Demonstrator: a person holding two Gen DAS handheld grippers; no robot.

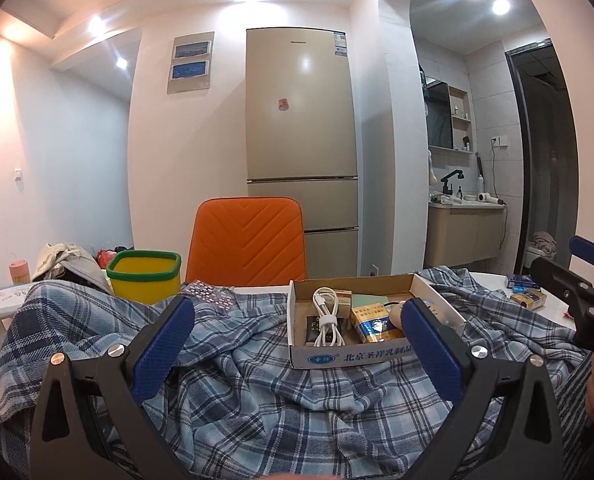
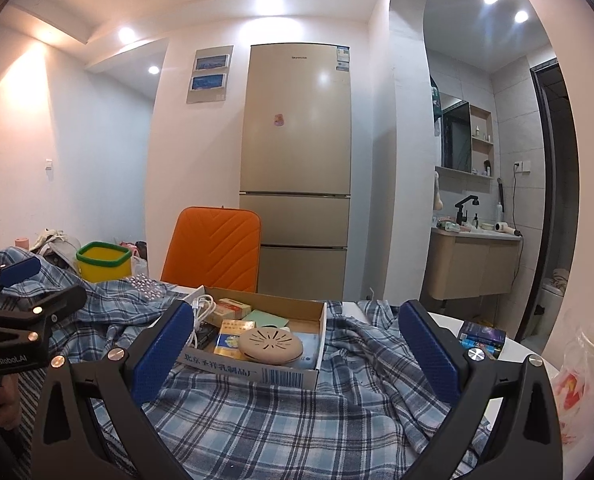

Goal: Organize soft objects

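A rumpled blue plaid cloth (image 1: 257,392) lies spread over a white table (image 2: 509,354), with a shallow cardboard box (image 1: 317,356) of small items resting on top of it. The left gripper (image 1: 297,344) and right gripper (image 2: 293,354) hover above the cloth, jaws spread wide, holding nothing

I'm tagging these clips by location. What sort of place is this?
Most likely a small home or apartment: a tall fridge stands behind an orange chair, a washbasin alcove with a black tap opens on the right, and a plaid cloth covers the table under a cardboard box of odds and ends.
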